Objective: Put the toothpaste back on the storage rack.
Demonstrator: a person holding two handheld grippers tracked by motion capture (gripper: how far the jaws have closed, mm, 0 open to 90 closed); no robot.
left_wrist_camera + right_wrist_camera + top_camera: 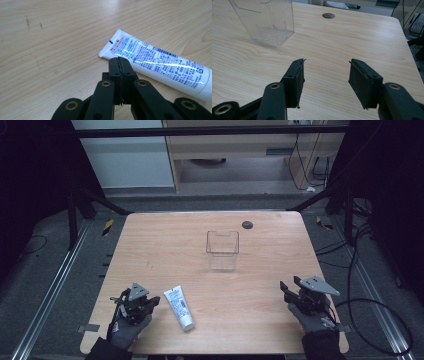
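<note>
The tube [179,308] lay at the table's [165,250] six o'clock edge. The left gripper [121,60], closed and empty, probably needed reopening before straddling the tube's flat crimped end. The right gripper [325,75] stood half-open, empty.

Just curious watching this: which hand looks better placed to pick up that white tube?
Left, probably. The left gripper sits right beside the white tube, though its jaws are shut. The right gripper, jaws open, is far across the table.

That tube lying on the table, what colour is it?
The tube is white with blue print and a small red-edged label, clearest in the left gripper view.
</note>
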